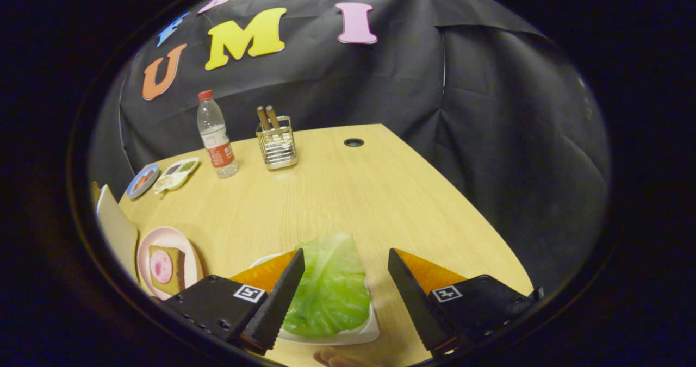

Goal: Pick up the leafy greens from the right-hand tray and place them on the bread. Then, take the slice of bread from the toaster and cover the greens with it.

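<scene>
The gripper has its two fingers spread wide and holds nothing; one lettuce leaf lies between them on a white tray. To the left, one pink plate carries one slice of bread topped with a round of ham. Farther back on the wooden table stand one water bottle, its red label too small to read, and one wire holder with two wooden handles.

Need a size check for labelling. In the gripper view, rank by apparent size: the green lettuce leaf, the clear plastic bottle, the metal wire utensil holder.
1. Green lettuce leaf, on its white tray, between the open gripper fingers; nearness inflates it.
2. Clear plastic bottle and metal wire utensil holder: too alike to rank.
</scene>
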`<control>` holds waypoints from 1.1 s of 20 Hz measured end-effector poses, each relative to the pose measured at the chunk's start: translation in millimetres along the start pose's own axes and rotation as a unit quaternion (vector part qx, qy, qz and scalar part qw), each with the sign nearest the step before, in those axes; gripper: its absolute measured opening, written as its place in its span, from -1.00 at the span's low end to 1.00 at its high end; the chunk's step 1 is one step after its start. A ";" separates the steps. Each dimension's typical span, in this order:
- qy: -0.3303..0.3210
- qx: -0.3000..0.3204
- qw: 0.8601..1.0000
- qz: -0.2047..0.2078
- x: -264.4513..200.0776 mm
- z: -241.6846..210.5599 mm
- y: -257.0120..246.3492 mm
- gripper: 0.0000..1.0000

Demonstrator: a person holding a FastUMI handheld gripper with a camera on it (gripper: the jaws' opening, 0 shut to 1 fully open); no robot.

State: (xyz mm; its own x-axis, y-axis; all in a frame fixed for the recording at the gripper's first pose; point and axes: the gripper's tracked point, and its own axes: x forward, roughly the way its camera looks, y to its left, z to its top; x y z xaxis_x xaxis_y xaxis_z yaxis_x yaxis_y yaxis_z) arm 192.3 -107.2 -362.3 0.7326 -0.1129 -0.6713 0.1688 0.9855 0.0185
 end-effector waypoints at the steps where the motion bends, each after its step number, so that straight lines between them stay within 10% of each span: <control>1: 0.004 0.003 1.000 0.005 5.3 -0.9 2.3 0.90; 5: 0.020 0.002 1.000 -0.019 25.9 -5.0 -4.4 0.82; 16: 0.031 0.037 0.999 0.012 23.9 -2.4 1.1 -0.97; 22: 0.021 0.014 1.000 -0.009 14.1 3.4 -12.7 -0.96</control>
State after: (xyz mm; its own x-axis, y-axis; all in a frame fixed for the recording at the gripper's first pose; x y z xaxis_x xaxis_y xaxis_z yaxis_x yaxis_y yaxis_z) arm 202.8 -121.8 -369.5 0.7011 -0.1239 -0.7022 0.1995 0.9795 0.0264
